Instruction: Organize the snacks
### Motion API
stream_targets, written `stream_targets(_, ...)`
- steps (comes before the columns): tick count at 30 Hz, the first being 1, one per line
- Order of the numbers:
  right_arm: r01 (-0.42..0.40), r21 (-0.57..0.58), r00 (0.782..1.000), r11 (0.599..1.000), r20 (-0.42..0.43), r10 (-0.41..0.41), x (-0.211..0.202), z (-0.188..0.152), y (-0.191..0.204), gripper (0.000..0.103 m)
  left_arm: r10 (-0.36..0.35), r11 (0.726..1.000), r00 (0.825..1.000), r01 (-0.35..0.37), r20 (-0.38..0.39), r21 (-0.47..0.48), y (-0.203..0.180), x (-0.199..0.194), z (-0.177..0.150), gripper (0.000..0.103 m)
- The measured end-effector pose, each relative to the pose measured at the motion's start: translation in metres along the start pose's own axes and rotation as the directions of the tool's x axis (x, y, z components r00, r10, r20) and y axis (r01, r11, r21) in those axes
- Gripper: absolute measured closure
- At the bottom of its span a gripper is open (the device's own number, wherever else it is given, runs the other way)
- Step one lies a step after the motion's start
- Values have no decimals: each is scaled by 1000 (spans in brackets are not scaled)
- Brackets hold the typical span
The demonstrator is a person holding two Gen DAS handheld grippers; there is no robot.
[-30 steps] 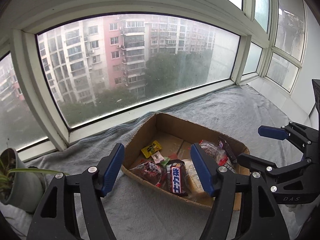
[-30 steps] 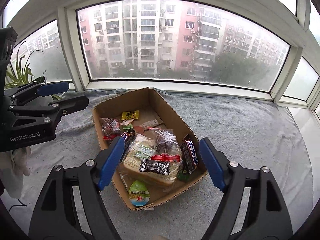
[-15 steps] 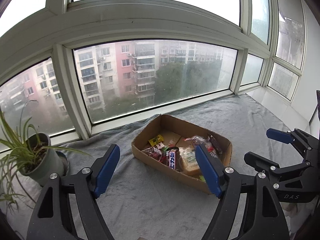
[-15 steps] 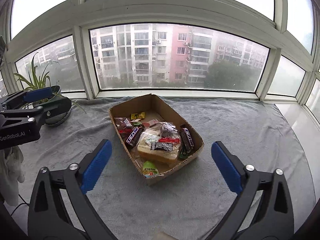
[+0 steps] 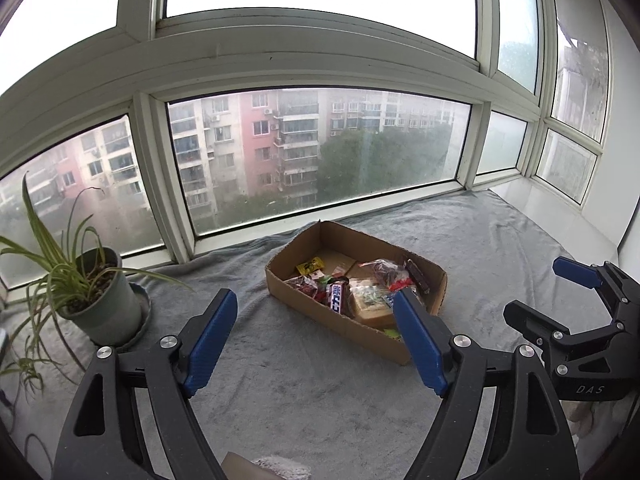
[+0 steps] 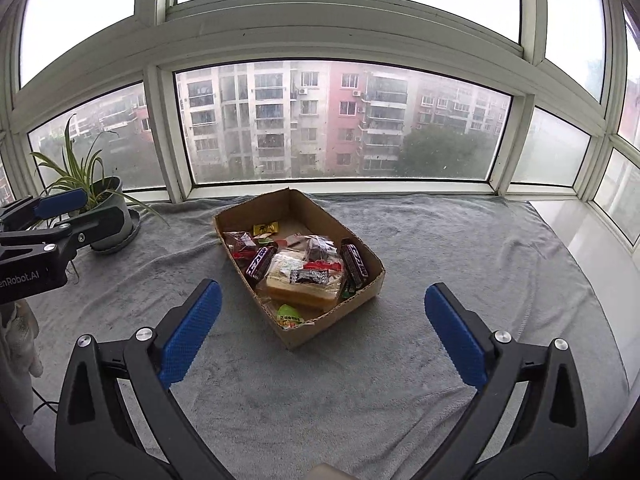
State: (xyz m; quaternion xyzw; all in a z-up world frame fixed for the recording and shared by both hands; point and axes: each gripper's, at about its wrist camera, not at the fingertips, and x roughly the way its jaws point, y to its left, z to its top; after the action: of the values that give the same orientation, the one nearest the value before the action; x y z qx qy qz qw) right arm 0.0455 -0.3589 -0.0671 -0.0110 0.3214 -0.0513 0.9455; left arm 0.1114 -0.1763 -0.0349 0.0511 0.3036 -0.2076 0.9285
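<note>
A shallow cardboard box [image 5: 344, 322] [image 6: 362, 292] sits on a grey cloth and holds several wrapped snacks: a bagged sandwich [image 6: 304, 286], dark chocolate bars [image 6: 260, 262], a yellow packet [image 6: 266, 228] and a green packet [image 6: 290, 316]. My left gripper [image 5: 316, 336] is open and empty, held back from the box's near-left side. My right gripper [image 6: 320, 328] is open wide and empty, held back in front of the box. Each gripper also shows in the other's view, the right one [image 5: 560, 292] and the left one [image 6: 80, 208].
A potted spider plant [image 5: 92, 296] [image 6: 104, 208] on a saucer stands to the left of the box by the window. The grey cloth [image 6: 460, 248] covers the sill. Window frames close off the back. A white ledge [image 6: 580, 228] lies at the right.
Both grippers have pulled back and up from the box, so it looks smaller and farther. The right gripper's fingers have spread wider. The plant has come into view.
</note>
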Motion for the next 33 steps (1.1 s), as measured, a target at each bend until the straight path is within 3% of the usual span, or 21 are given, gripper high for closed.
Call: stream_targets(33, 12, -28, 1000, 1000, 5, -12, -2, -1, 9, 0, 3, 1000, 1000, -3, 4, 6, -3, -8, -2, 23)
